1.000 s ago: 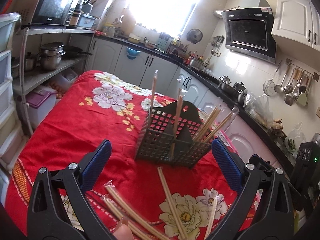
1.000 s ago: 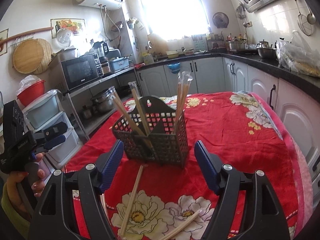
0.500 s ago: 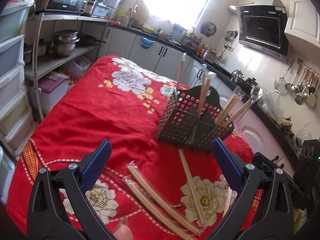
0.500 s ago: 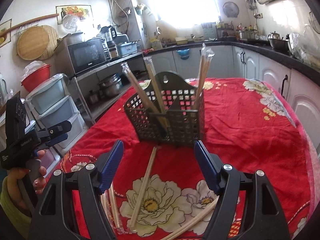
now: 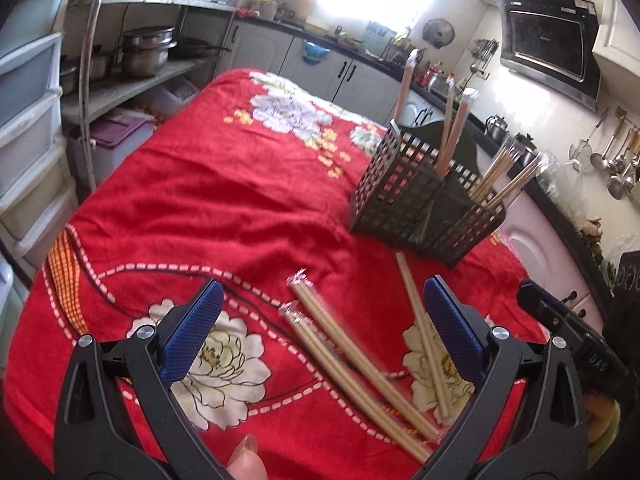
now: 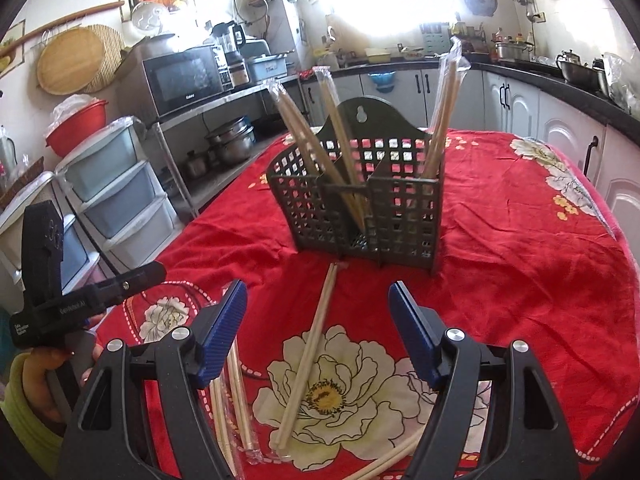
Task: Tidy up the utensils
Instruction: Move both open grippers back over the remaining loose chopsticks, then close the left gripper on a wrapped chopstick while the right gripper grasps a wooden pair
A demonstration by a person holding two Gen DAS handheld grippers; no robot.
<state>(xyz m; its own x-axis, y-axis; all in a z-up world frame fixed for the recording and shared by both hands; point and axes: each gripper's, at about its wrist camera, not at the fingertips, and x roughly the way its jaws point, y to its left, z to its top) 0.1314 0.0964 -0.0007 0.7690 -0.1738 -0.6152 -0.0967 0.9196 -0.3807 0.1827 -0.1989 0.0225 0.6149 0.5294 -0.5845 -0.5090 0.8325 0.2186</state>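
Left cam: my left gripper [image 5: 320, 320] jaws wide, holding nothing, over wrapped chopsticks [image 5: 356, 364] on red cloth [image 5: 200, 200]; caddy [image 5: 424, 204] far right.

Right cam: right gripper [image 6: 318, 326] jaws wide, empty, loose pair [image 6: 308, 360] between, caddy [image 6: 360, 208] ahead.

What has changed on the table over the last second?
Only the two handheld tools moved. The left gripper swung left and dipped toward the two wrapped chopstick pairs lying on the red cloth. The right gripper came nearer the caddy, above the loose chopstick pair. Nothing was picked up or let go. Both grippers stay open and empty; caddy and chopsticks stayed put.
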